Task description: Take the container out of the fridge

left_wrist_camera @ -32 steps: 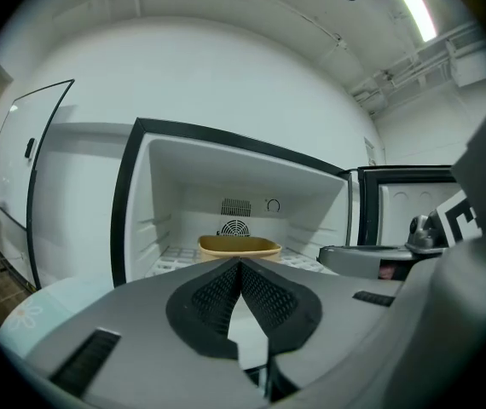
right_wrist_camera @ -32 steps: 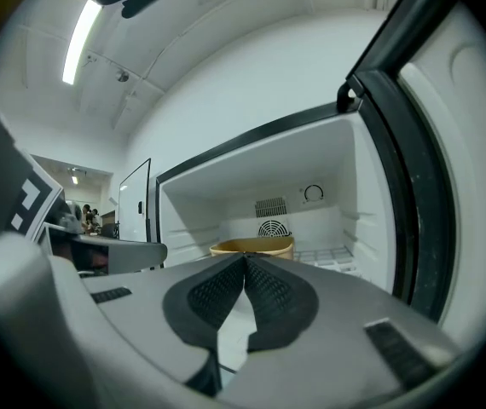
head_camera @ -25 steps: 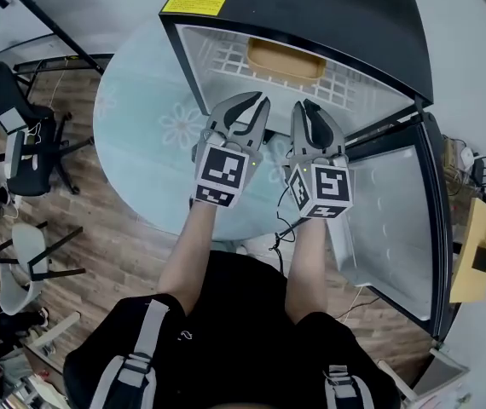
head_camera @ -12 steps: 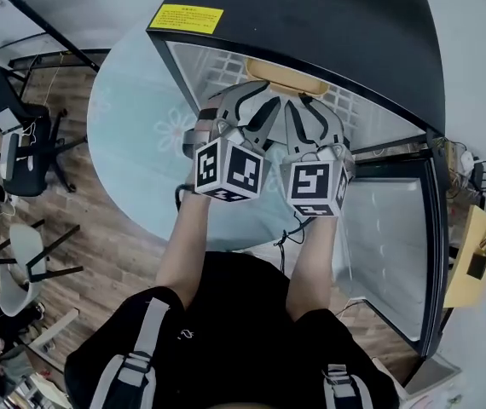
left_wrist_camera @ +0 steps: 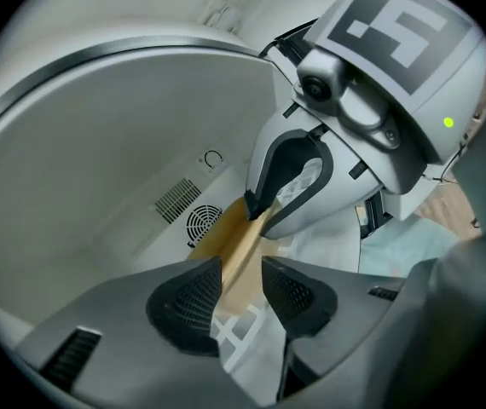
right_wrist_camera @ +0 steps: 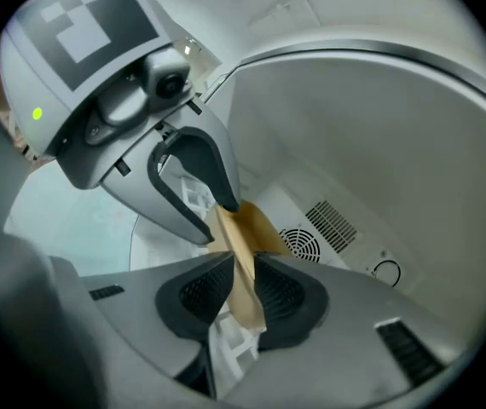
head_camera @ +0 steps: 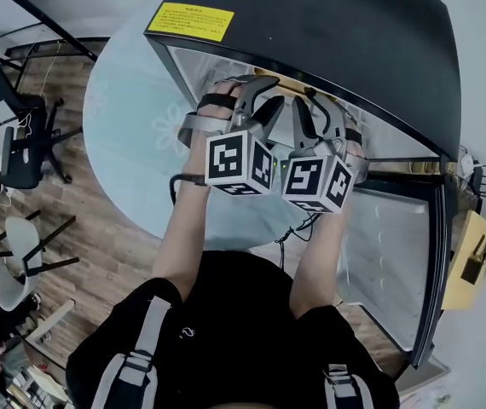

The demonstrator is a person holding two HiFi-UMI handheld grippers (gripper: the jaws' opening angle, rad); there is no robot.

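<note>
Inside the black compact fridge [head_camera: 354, 32], the left gripper [left_wrist_camera: 241, 273] is opening around the rim of the tan shallow container [left_wrist_camera: 220, 233] - not pressing it - while the right gripper [right_wrist_camera: 243, 278] is clamping that same rim.

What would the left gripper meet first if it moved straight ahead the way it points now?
The tan container: its edge lies between the opening jaws of the left gripper, apparently not pressed. Behind it probably comes the fridge's back wall, though depth is unclear.
</note>
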